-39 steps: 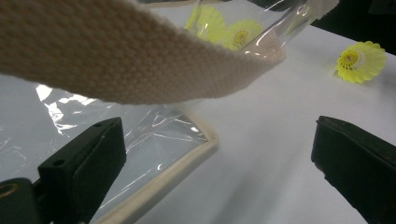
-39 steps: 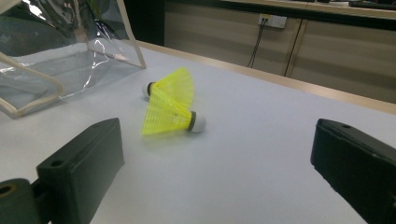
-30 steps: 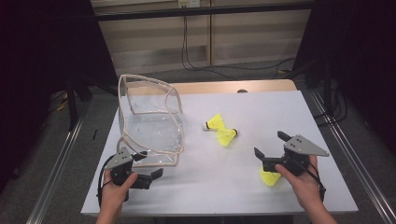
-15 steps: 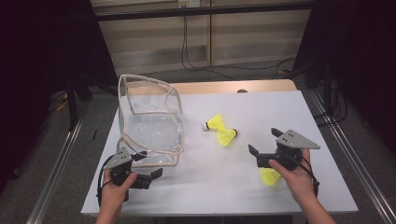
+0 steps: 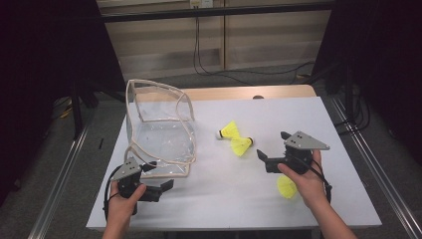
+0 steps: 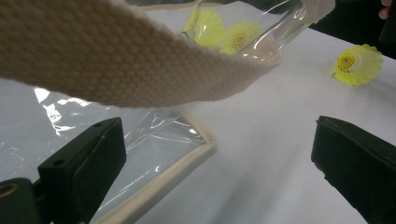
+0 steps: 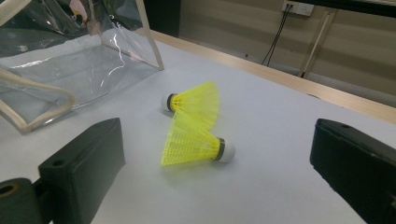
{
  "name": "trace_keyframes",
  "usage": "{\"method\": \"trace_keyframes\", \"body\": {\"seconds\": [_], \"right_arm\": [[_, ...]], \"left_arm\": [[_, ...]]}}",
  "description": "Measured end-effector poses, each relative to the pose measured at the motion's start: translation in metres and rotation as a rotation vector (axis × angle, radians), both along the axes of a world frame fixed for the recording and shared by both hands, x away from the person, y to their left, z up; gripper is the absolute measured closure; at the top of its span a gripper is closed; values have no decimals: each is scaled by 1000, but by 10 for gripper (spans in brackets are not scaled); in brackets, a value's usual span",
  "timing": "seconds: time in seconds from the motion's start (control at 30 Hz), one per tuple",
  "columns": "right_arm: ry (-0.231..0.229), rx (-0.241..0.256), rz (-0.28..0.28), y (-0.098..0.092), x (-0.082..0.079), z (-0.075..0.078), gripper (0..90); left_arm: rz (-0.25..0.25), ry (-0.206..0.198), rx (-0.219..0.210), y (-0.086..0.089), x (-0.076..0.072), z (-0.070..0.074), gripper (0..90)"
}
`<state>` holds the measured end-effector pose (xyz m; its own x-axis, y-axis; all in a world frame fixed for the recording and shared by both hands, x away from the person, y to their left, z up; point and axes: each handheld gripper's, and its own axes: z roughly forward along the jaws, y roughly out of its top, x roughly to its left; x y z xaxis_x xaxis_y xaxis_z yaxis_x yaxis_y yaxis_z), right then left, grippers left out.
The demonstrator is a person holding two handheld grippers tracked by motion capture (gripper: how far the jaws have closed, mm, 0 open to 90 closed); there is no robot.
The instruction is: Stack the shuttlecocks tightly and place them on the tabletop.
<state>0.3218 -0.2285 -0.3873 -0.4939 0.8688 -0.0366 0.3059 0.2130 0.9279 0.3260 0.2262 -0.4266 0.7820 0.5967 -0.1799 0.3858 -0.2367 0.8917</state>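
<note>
On the white table (image 5: 209,199), the scene reads as follows.

Right hand (image 5: 306,181): comes in from the bottom right edge, forearm angled up and slightly left, fingers wrapped round the handle of the right gripper (image 5: 275,148), with the grey three-cornered plate on top.
Right gripper: its black jaws stand wide apart and hold nothing; in the right gripper view they frame the two shuttlecocks ahead.
Near yellow plastic shuttlecock with a white cork tip (image 7: 198,142): lies on its side between the lines of the right jaws but farther out, cork pointing to that view's right.
Far yellow plastic shuttlecock (image 7: 196,101): lies on its side just behind the near one, skirts touching, cork pointing the opposite way.
Third yellow shuttlecock (image 5: 286,186): lies on the table just beside the right hand, partly covered by it.
Left hand (image 5: 124,201): comes in from the bottom left, holding the left gripper (image 5: 159,178) low over the table, pointing right.
Left gripper: jaws spread open and empty; one jaw sits at the front corner of the bag.
Clear plastic bag with cream fabric edging (image 5: 159,134): stands open on the table's left half, just beyond the left gripper; its cream woven strap (image 6: 130,60) hangs across the left gripper view.
</note>
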Motion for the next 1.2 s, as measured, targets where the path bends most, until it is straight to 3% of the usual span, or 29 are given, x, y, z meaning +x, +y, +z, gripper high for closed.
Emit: {"method": "trace_keyframes", "body": {"seconds": [0.87,1.2], "right_arm": [[49,-42,66,39,26,9,30],[79,-60,55,44,37,7,30]], "left_arm": [[-7,4,-4,-2,0,-1,33],[-8,4,-2,-2,1,-1,33]]}}
